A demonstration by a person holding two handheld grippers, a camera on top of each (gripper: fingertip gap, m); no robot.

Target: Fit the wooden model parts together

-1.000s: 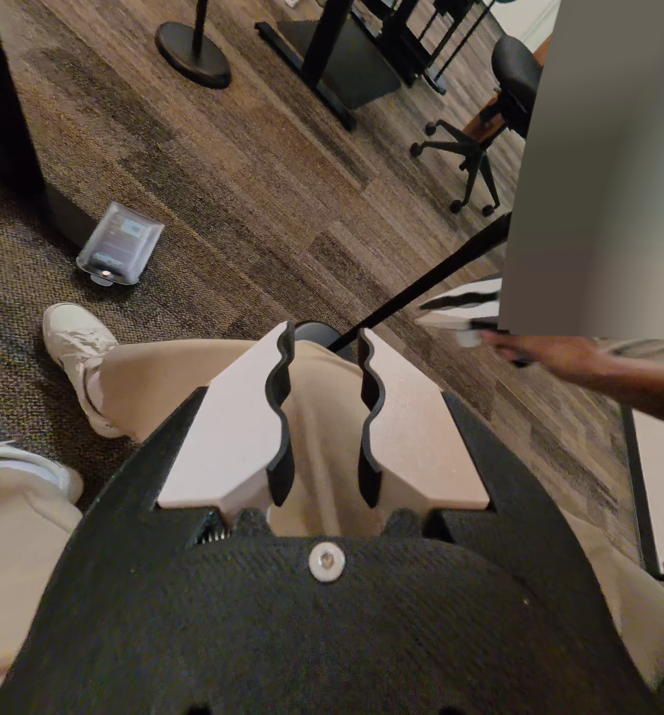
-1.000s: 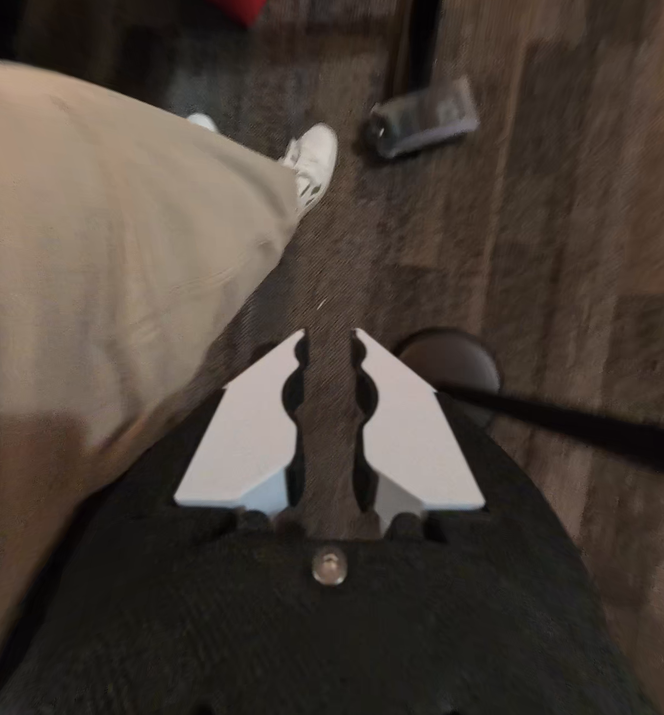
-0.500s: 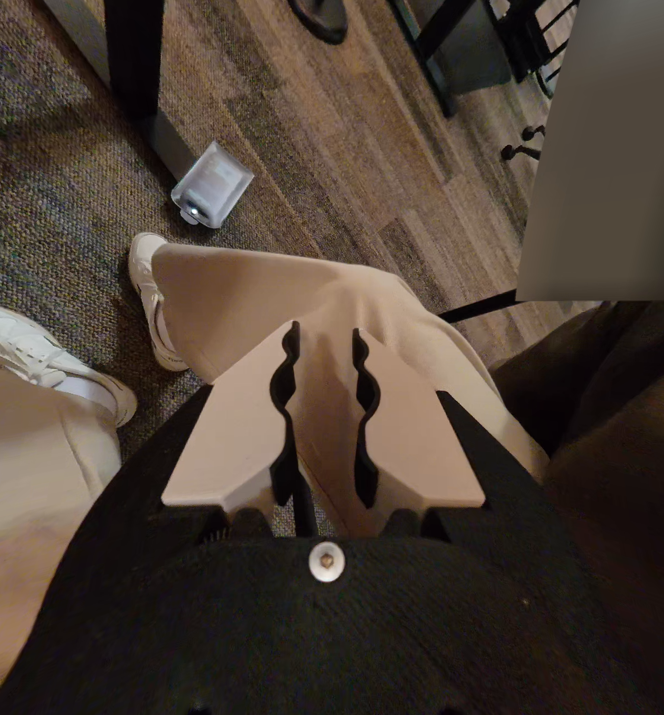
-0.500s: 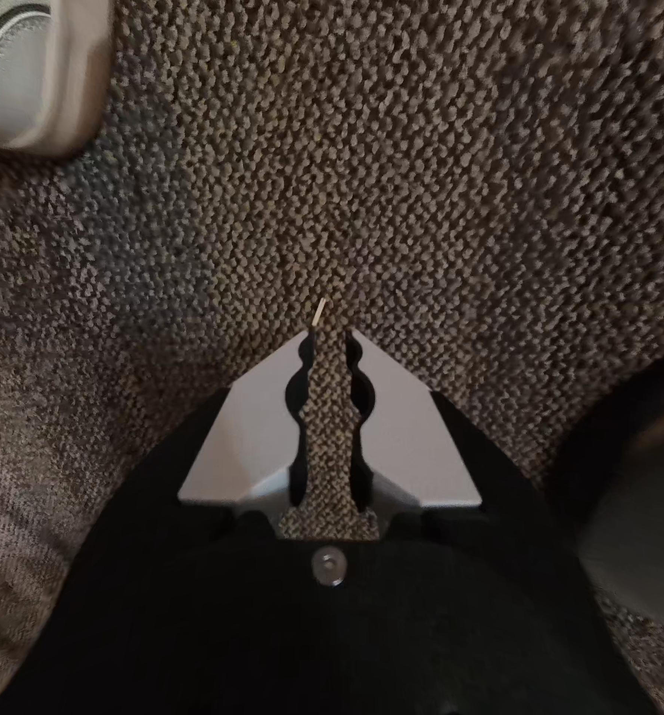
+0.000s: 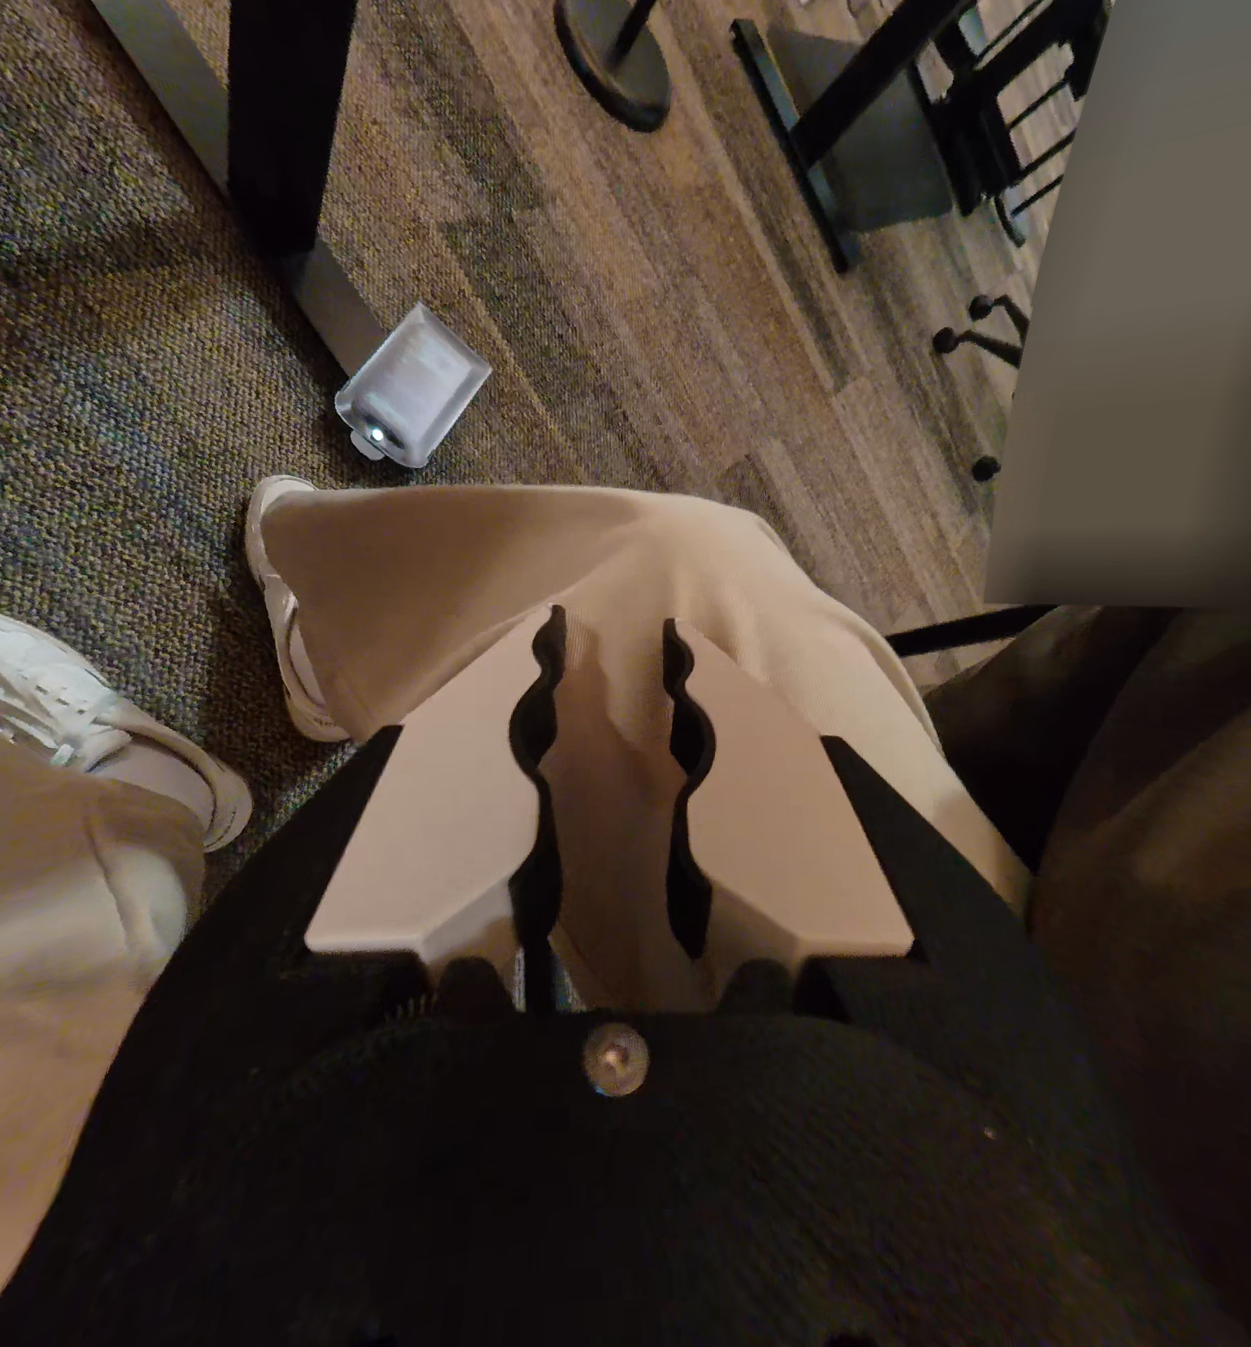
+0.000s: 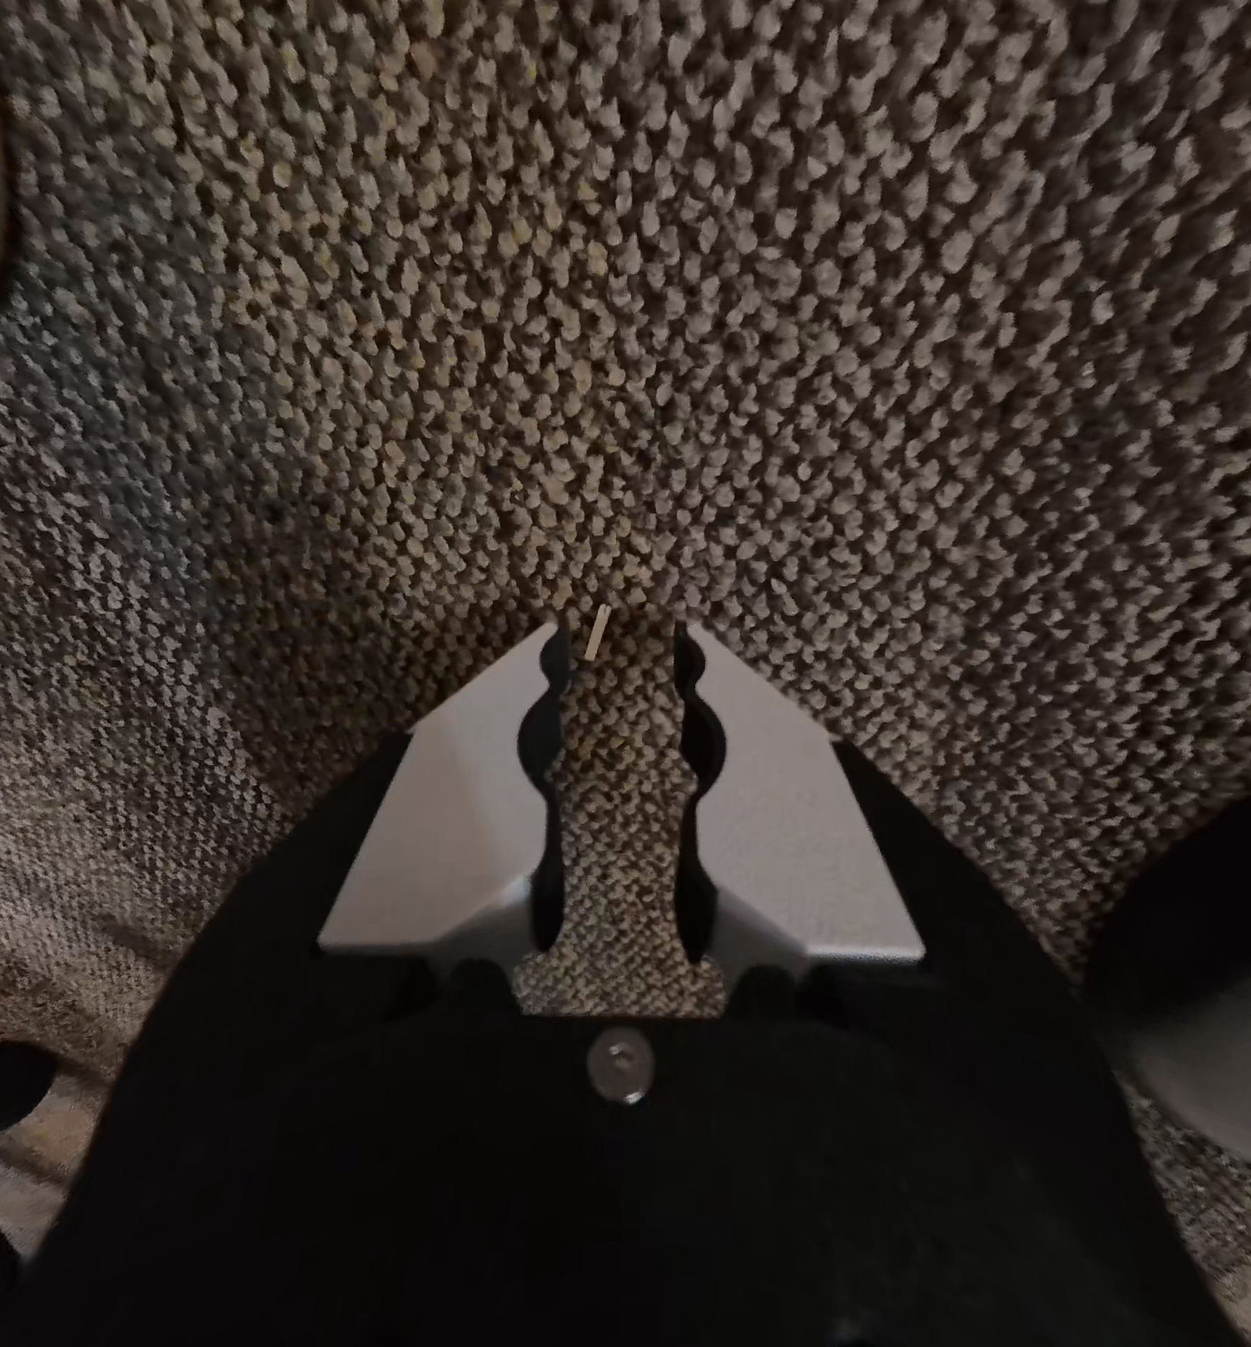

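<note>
1. Looking along my left hand-held gripper (image 5: 613, 633), I see its two fingers set a moderate gap apart with nothing between them; only a beige trouser leg (image 5: 520, 561) lies behind the gap.
2. Beyond that leg a white shoe (image 5: 276, 605) pokes out on the speckled carpet (image 5: 97, 408), and a second white shoe (image 5: 97, 721) sits at the left edge of the left wrist view.
3. A small clear plastic case (image 5: 414, 397) lies on the floor at the foot of a dark furniture leg (image 5: 279, 131), near the first shoe.
4. Farther off are wood-look flooring (image 5: 608, 306), a round black stand base (image 5: 611, 73) and the wheeled foot of an office chair (image 5: 979, 342).
5. My right hand-held gripper (image 6: 621, 634) points close down at the carpet (image 6: 680, 328), fingers likewise parted and gripping nothing.
6. A tiny pale sliver (image 6: 597, 633) lies on the carpet just at the left fingertip; I cannot tell whether it is a wooden model part.
7. I can find no other wooden piece in either view.
</note>
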